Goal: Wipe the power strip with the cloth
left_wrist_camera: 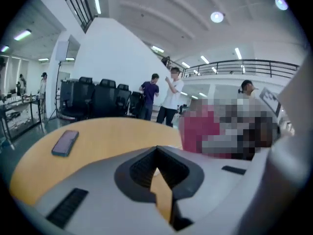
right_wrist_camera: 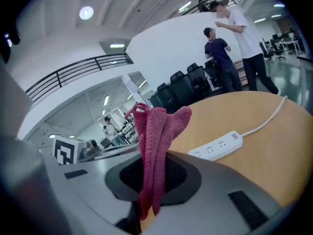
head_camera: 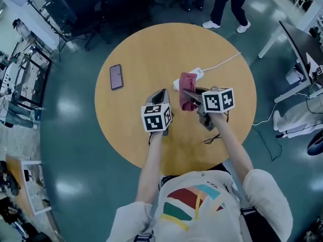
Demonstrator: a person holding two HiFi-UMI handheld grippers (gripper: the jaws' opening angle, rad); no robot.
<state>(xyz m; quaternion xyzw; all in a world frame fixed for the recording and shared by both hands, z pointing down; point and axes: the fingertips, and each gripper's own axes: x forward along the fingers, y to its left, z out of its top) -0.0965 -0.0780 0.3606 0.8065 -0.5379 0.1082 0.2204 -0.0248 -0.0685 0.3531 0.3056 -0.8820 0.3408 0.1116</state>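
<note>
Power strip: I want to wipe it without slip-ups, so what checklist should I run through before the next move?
1. Grip on the cloth: ok, the right gripper has its jaws shut on it.
2. Spare left gripper: ok, jaws together, nothing between.
3. Position of the power strip: ok, flat on the table, sockets up.
4. Contact between cloth and power strip: not ok, the cloth is held in the air, apart from it.
5. Path clear of the phone: ok, it lies well apart.
6. Far end of the cable: cannot tell, it runs off the table edge.
</note>
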